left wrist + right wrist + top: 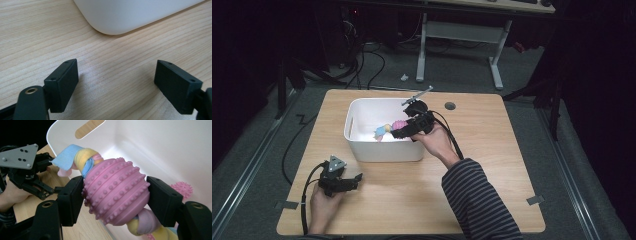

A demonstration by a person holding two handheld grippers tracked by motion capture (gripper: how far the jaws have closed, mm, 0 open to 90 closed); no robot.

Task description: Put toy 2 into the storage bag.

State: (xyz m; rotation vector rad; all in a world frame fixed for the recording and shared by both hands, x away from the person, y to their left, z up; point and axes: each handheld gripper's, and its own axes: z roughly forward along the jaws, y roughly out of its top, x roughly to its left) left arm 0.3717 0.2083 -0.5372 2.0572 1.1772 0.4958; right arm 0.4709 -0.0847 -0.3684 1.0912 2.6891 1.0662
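A pink studded chew toy [115, 192] with pastel blue, yellow and pink rope ends sits squeezed between my right gripper's two black pads. The right gripper [396, 131] holds this toy [398, 124] over the inside of the white bin [362, 107], near its front wall. A small pink spiky ball [184, 189] lies on the bin's floor. My left gripper [358, 177] rests low over the wooden table [492, 150] in front of the bin's near-left corner. Its jaws [116, 75] stand wide apart with only bare wood between them.
The bin's rounded corner [125, 15] is just ahead of the left gripper. A round cable hole [450, 105] sits in the tabletop behind the bin. The person's striped sleeve [477, 195] crosses the table's front right. A white desk frame [497, 65] stands on the floor beyond.
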